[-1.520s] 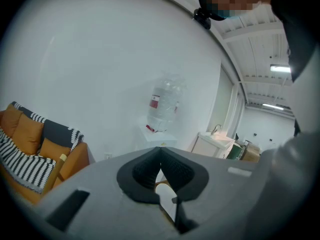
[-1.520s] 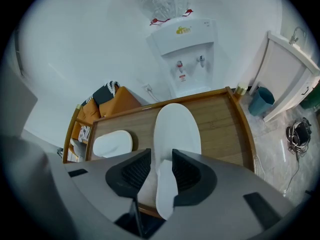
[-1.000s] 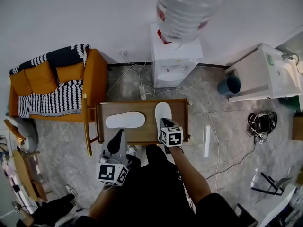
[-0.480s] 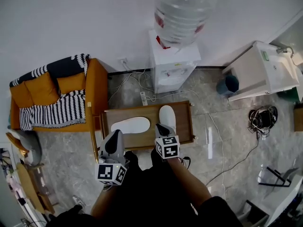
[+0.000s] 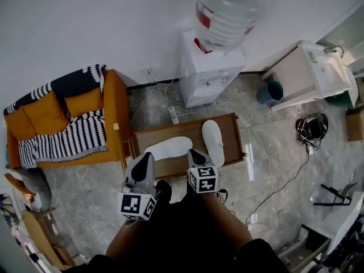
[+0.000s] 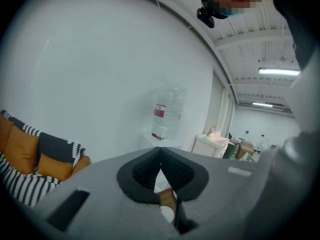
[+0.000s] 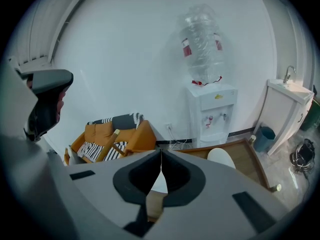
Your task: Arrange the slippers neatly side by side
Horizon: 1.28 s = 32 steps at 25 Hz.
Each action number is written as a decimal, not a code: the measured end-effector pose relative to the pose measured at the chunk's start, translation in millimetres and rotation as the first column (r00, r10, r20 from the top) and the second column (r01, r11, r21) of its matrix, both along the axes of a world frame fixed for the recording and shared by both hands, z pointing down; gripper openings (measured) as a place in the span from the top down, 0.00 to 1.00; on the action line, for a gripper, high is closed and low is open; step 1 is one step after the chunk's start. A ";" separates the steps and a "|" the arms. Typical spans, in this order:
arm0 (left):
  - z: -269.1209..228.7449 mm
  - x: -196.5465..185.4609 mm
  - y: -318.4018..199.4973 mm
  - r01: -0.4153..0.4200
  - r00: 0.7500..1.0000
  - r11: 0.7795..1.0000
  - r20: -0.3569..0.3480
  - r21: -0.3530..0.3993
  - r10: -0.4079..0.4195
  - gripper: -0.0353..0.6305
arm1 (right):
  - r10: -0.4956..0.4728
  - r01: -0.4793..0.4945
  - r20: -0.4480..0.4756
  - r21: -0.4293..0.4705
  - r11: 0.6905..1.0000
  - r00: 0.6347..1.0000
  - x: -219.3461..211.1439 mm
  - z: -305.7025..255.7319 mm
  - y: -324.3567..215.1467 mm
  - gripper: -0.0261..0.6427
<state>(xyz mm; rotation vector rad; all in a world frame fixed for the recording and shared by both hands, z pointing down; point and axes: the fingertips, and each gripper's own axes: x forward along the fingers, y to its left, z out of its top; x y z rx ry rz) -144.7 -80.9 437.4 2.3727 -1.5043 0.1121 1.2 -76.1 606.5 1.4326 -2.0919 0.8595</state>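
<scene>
Crosswise slipper (image 5: 168, 148) and lengthwise slipper (image 5: 212, 142) lie on the wooden table (image 5: 187, 128), at an angle to each other.
Head view: the left gripper (image 5: 149, 156) and right gripper (image 5: 193, 152) hang at the table's near side, just short of the slippers. Left gripper view: the jaws meet at the tips with nothing between them. Right gripper view: the jaws have just been closing and now stand together, empty, with the lengthwise slipper beyond.

Left slipper (image 5: 168, 147): white, flat, lying crosswise, just ahead of left gripper (image 5: 149, 156).
Right slipper (image 5: 212, 143): white, flat, lying lengthwise, just ahead-right of right gripper (image 5: 193, 152).
Pair near each other, at an angle, not parallel.
</scene>
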 end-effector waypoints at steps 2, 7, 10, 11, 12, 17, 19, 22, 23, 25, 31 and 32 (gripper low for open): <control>1.7 -9.6 -0.5 -0.020 1.000 1.000 -0.011 -0.001 0.020 0.93 | 0.029 -0.029 0.009 -0.005 1.000 1.000 -11.8 4.5 1.6 0.94; 5.5 -30.7 -0.1 -0.077 0.997 0.997 -0.025 0.014 0.078 0.93 | 0.107 -0.106 0.044 -0.035 0.994 0.993 -40.8 22.8 6.1 0.94; 7.2 -41.6 -0.8 -0.086 0.995 0.996 -0.040 0.009 0.086 0.93 | 0.146 -0.143 0.049 -0.061 0.988 0.988 -53.5 38.3 9.7 0.94; 8.5 -44.5 -1.1 -0.090 0.995 0.996 -0.044 0.007 0.091 0.93 | 0.158 -0.154 0.048 -0.071 0.985 0.986 -56.3 43.6 10.7 0.94; 10.2 -47.4 -1.2 -0.095 0.994 0.995 -0.048 0.005 0.095 0.93 | 0.169 -0.165 0.047 -0.083 0.983 0.984 -58.9 49.1 11.8 0.93; 18.8 -57.8 -0.6 -0.112 0.992 0.994 -0.055 -0.009 0.111 0.93 | 0.220 -0.209 0.056 -0.155 0.966 0.974 -69.3 80.3 15.8 0.93; 21.8 -60.2 -0.3 -0.120 0.991 0.993 -0.056 -0.013 0.119 0.93 | 0.251 -0.235 0.064 -0.197 0.952 0.966 -70.7 95.9 17.9 0.88; 26.6 -65.9 -0.2 -0.124 0.991 0.992 -0.059 -0.020 0.123 0.93 | 0.317 -0.287 0.077 -0.261 0.922 0.945 -70.2 120.2 22.7 0.83; 27.8 -67.9 -0.4 -0.125 0.991 0.992 -0.057 -0.022 0.123 0.93 | 0.339 -0.306 0.078 -0.282 0.910 0.937 -69.5 128.0 24.4 0.83; 29.4 -70.8 -0.7 -0.127 0.991 0.992 -0.053 -0.025 0.125 0.93 | 0.381 -0.339 0.077 -0.320 0.885 0.921 -67.5 142.7 28.0 0.80; 34.9 -74.6 -0.8 -0.129 0.991 0.991 -0.048 -0.030 0.127 0.93 | 0.437 -0.378 0.072 -0.389 0.840 0.897 -67.4 173.9 31.5 0.75; 36.7 -75.2 -1.0 -0.129 0.991 0.991 -0.047 -0.032 0.127 0.93 | 0.446 -0.385 0.071 -0.396 0.834 0.892 -67.5 178.6 30.6 0.74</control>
